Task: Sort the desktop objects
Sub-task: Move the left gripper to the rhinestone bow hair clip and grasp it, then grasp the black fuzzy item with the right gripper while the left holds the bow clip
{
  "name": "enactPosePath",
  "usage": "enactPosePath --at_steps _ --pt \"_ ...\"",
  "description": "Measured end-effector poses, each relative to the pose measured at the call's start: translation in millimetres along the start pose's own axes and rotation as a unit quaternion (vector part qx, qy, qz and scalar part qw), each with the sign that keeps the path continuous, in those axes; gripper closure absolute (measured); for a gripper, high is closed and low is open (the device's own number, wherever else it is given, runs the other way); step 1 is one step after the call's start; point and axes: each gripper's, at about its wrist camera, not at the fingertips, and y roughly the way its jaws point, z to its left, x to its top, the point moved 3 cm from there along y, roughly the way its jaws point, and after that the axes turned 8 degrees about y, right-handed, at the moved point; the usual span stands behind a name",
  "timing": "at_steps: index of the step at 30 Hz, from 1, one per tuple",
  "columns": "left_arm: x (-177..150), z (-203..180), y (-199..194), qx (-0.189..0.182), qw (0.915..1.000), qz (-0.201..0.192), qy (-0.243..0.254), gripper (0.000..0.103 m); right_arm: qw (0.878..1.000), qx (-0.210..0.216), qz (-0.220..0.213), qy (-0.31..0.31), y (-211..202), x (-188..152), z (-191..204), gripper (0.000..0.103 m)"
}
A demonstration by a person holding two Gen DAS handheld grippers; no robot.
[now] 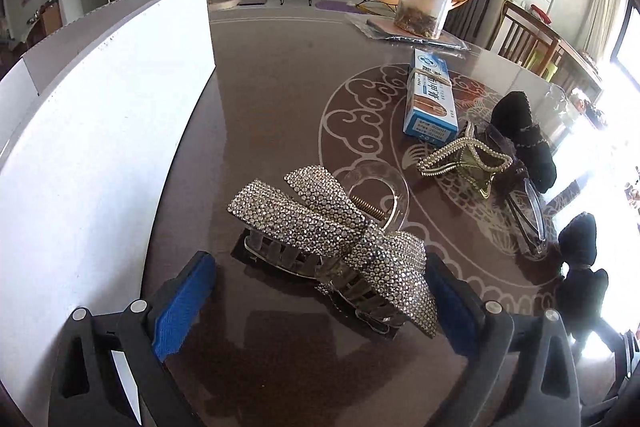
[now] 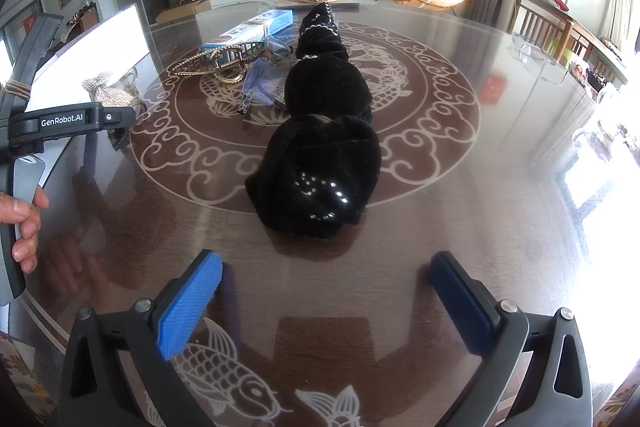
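A rhinestone bow hair claw [image 1: 332,239] lies on the glass-topped table, partly between the open blue-padded fingers of my left gripper [image 1: 320,283]; its right end sits against the right pad. A gold pearl hair claw [image 1: 464,163], glasses [image 1: 528,211] and a blue box [image 1: 430,95] lie beyond. A black velvet bow hair piece [image 2: 320,131] lies ahead of my open, empty right gripper [image 2: 324,279]. The gold claw [image 2: 216,63], the glasses [image 2: 260,83], the box [image 2: 252,27] and the rhinestone bow [image 2: 108,91] also show in the right wrist view.
A white box wall [image 1: 100,131] stands at the left of the table. A clear jar with a black lid [image 1: 424,3] stands on a packet at the far edge. The left gripper's body and the hand holding it [image 2: 24,223] are at the right view's left edge.
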Motion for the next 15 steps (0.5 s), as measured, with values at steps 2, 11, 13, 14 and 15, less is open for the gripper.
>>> enactPosePath --at_steps 2,11,13,14,15 --pt "6 1 2 0.011 0.9998 0.0 -0.015 0.001 1.0 0.0 0.0 0.0 0 0 0 0.0" --pt "27 -13 25 -0.019 0.9996 -0.015 0.018 0.005 1.0 0.0 0.0 0.0 0 0 0 0.0" --pt "25 -22 20 -0.04 0.9976 -0.028 0.049 0.033 1.0 0.0 0.0 0.0 0 0 0 0.0" --pt "22 -26 18 -0.052 0.9963 -0.031 0.062 0.033 1.0 0.0 0.0 0.0 0 0 0 0.0" --pt "17 -29 15 -0.066 0.9945 -0.035 0.074 0.033 1.0 0.0 0.0 0.0 0 0 0 0.0"
